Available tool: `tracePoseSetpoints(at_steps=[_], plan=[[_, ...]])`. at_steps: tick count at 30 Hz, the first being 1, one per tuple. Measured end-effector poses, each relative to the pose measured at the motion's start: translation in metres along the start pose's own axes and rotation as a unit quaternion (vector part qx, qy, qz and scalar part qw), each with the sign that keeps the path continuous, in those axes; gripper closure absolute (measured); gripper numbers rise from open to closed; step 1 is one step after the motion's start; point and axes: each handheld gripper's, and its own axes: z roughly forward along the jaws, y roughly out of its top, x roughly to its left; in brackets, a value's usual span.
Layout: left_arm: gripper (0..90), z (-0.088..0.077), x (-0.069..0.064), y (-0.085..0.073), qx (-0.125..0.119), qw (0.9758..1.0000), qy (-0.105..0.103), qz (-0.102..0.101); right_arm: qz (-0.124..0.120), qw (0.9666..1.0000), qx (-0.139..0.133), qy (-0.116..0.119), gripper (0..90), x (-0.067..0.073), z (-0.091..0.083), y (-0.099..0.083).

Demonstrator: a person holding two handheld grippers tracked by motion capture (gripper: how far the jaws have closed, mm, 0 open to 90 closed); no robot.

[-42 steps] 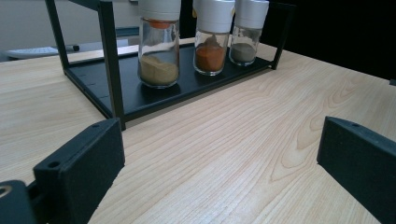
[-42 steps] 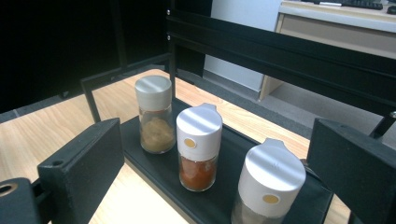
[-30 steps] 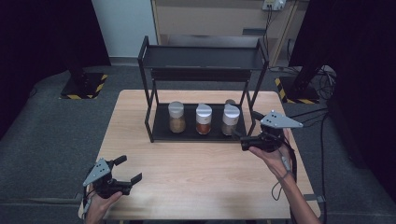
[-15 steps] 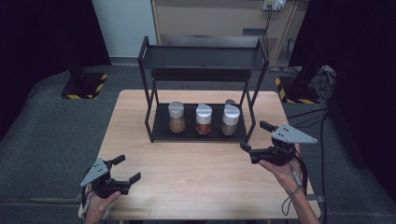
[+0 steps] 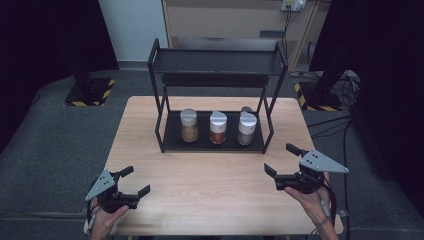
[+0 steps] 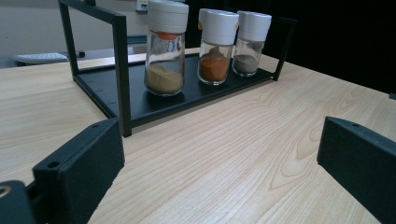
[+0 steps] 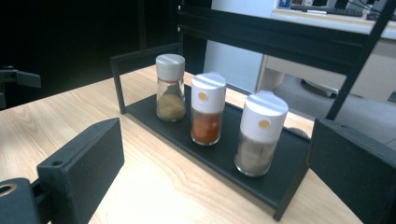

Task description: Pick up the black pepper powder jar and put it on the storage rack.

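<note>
While both hands rest low at the near edge of the wooden surface [image 5: 210,190], the left gripper [image 5: 131,187] and the right gripper [image 5: 281,160] each hold their fingers spread wide with nothing between them. Three spice jars stand upright in a row on the bottom tray of a black rack [image 5: 215,142] further back: a tan one [image 5: 188,126], an orange one [image 5: 218,127] and a grey one [image 5: 247,128]. Both grippers sit well apart from the rack.
</note>
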Motion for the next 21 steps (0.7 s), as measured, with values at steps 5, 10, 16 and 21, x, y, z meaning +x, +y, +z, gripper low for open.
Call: tracePoseSetpoints(at_steps=[5,10,16,21], plan=[[0.0,0.0,0.0,0.0,-0.001,1.0,0.0,0.0,0.01,0.9999,0.009,-0.007,4.3,0.0,-0.004,-0.014],[0.0,-0.001,0.001,0.0,-0.002,1.0,-0.001,-0.002,0.021,0.9996,0.013,-0.015,4.3,-0.001,-0.007,-0.029],[0.0,0.0,0.001,0.0,-0.002,1.0,-0.002,-0.001,0.029,0.999,0.023,-0.024,4.3,0.0,-0.007,-0.047],[0.0,0.0,0.001,-0.001,-0.001,1.0,-0.003,-0.001,0.036,0.9985,0.032,-0.024,4.3,-0.001,-0.004,-0.055]])
